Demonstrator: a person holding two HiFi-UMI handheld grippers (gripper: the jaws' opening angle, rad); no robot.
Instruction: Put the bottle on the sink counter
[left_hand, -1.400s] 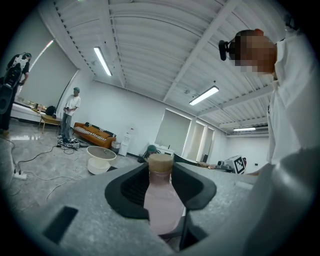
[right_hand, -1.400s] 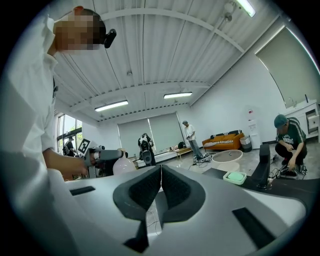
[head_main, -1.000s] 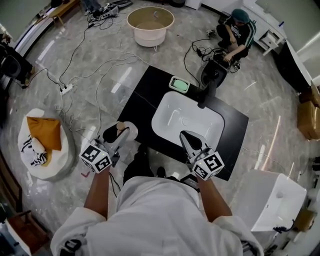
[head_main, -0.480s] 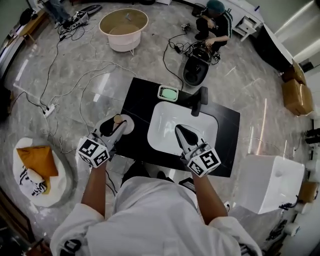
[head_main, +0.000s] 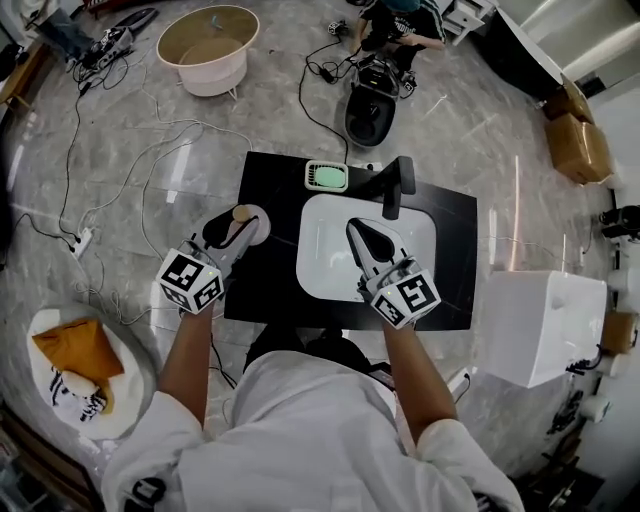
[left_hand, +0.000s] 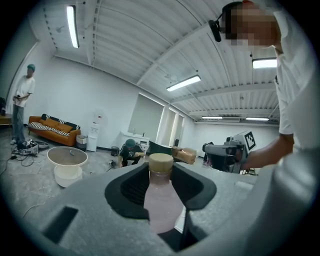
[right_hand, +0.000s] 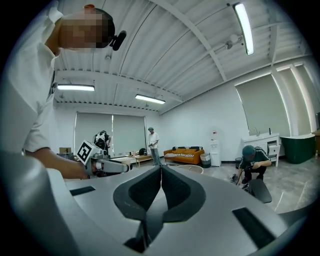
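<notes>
A bottle (left_hand: 160, 200) with a pale pink body and a tan cap is clamped between the jaws of my left gripper (left_hand: 160, 172). In the head view the left gripper (head_main: 240, 222) holds the bottle (head_main: 241, 213) over the left edge of the black sink counter (head_main: 275, 180). The counter carries a white basin (head_main: 330, 250) and a black faucet (head_main: 400, 183). My right gripper (head_main: 355, 231) hangs over the basin, and in its own view the right gripper (right_hand: 161, 171) has its jaws pressed together with nothing between them.
A green soap dish (head_main: 327, 177) lies at the counter's back edge. On the floor are a cream tub (head_main: 208, 45), cables (head_main: 150, 150), a dark toilet-shaped object (head_main: 370, 115) and a white cushion with an orange pillow (head_main: 65, 365). A white sink unit (head_main: 545, 325) stands right; a person (head_main: 395, 15) crouches beyond.
Both grippers have moved up and to the right across the head view. The left one has carried the bottle from over the floor to the counter's left edge. The right one stays over the basin.
</notes>
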